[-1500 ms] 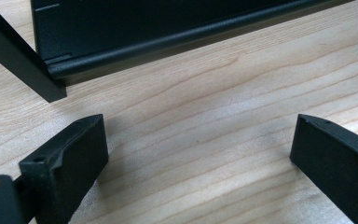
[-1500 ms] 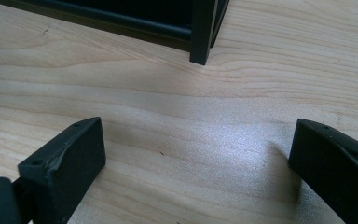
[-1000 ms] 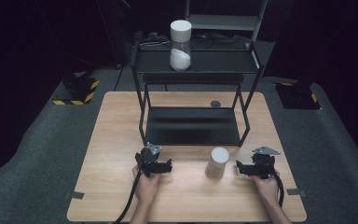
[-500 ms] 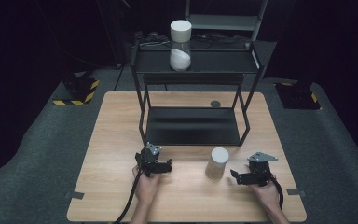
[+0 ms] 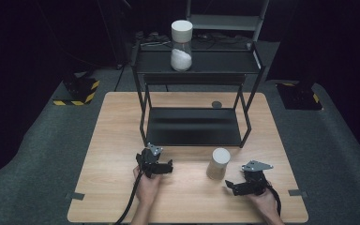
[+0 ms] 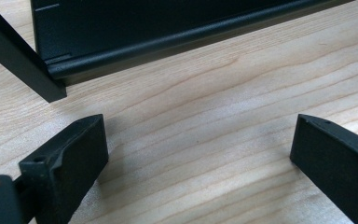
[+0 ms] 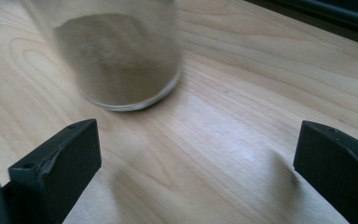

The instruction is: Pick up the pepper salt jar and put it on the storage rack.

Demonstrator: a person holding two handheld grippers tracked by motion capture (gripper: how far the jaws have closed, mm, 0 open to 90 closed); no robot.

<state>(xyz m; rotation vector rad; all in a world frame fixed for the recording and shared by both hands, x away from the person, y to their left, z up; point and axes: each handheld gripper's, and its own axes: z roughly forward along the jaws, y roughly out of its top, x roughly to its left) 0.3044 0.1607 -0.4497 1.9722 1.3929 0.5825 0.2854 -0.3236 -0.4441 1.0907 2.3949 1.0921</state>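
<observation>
Dark floor and black surroundings frame a pale wooden bench (image 5: 122,140) in the middle of the high view. Nearest the bottom edge, the right tongs (image 5: 232,186) sit at the lower right of the frame, jaws spread wide with nothing between them, pointing toward the frame's left. Just up and left of them stands a jar (image 5: 218,164) with a light lid and brownish contents, upright on the wood, near but not touching the jaws; in the right gripper view the jar (image 7: 121,51) stands at upper left, beyond the open jaws. The left tongs (image 5: 165,167) lie at lower centre, also wide open and holding nothing, over bare wood. Farther up stands a black two-tier rack (image 5: 194,126); its lower shelf edge crosses the top of the left gripper view. On the top shelf, near the frame's top centre, a second jar (image 5: 181,40) holds white contents.
</observation>
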